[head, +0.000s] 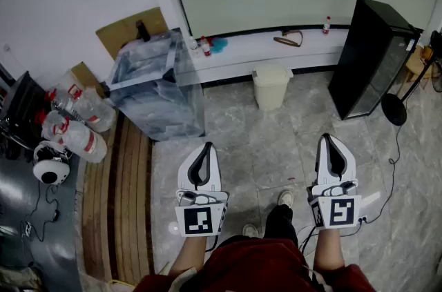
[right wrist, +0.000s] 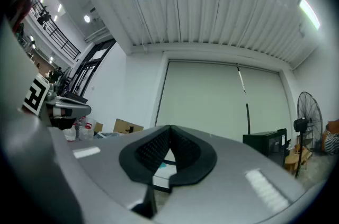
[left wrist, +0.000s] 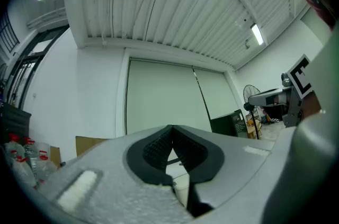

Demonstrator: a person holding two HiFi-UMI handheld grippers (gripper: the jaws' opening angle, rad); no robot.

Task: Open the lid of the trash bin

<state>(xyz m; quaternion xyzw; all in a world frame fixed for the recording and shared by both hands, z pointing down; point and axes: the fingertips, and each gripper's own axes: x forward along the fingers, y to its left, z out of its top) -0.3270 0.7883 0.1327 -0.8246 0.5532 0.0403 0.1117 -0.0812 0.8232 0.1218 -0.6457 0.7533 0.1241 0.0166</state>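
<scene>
A small cream trash bin (head: 271, 85) with its lid down stands on the grey tiled floor by the far wall. My left gripper (head: 204, 148) hovers well short of it, to its lower left, shut with nothing between its tips. My right gripper (head: 327, 139) is held level with the left one, to the bin's lower right, also shut and empty. In the left gripper view the dark pads (left wrist: 170, 150) meet at the tip, and a sliver of the bin (left wrist: 181, 186) shows below them. The right gripper view shows its pads (right wrist: 168, 148) meeting in the same way.
A clear plastic storage box (head: 157, 87) sits left of the bin. A black cabinet (head: 371, 56) stands to its right, with a fan base (head: 394, 109) beside it. Plastic bottles (head: 76, 119) lie at the left. My shoes (head: 284, 199) show between the grippers.
</scene>
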